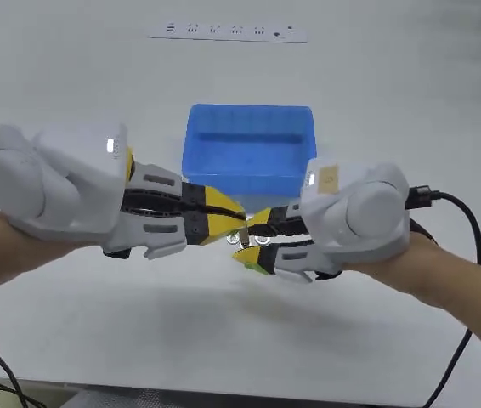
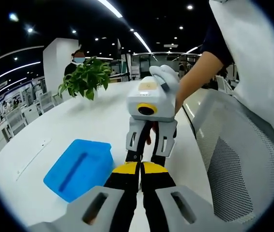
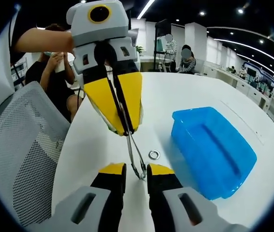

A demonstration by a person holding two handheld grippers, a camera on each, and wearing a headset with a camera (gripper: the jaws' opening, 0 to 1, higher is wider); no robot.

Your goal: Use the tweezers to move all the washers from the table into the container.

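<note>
My left gripper is shut on thin metal tweezers, which run from its yellow jaws down toward the table. The tweezer tips reach between the jaws of my right gripper, which stand slightly apart. A small steel washer lies on the white table just right of the tips. In the head view two washers show on the table where the grippers meet nose to nose. The blue container sits just behind them, with nothing visible inside.
A white power strip lies at the table's far edge. A grey mesh chair stands beside the table. A potted plant and seated people are farther off. Black cables trail from both grippers.
</note>
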